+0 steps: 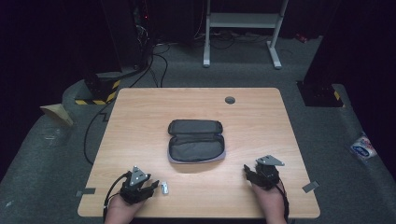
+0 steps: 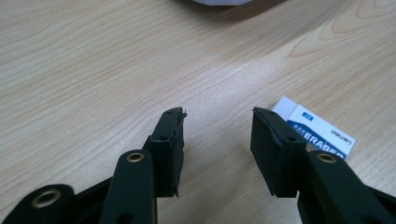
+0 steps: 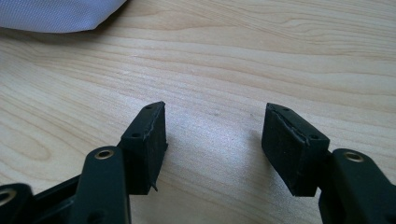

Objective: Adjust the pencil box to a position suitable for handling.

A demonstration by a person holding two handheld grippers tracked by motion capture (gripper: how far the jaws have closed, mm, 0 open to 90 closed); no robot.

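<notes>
Three cameras, one counter (image 1: 140, 107)

High view looks forward and down from the person's side; both gripper views skim close along their fingers (image 2: 170, 135), sharing the pencil case's (image 1: 196, 140) near edge.

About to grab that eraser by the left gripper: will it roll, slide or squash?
The eraser is a flat block lying on the table, so probably no rolling. Its printed sleeve looks smooth, so it may slide if nudged. Small, likely light and fairly firm.
</notes>
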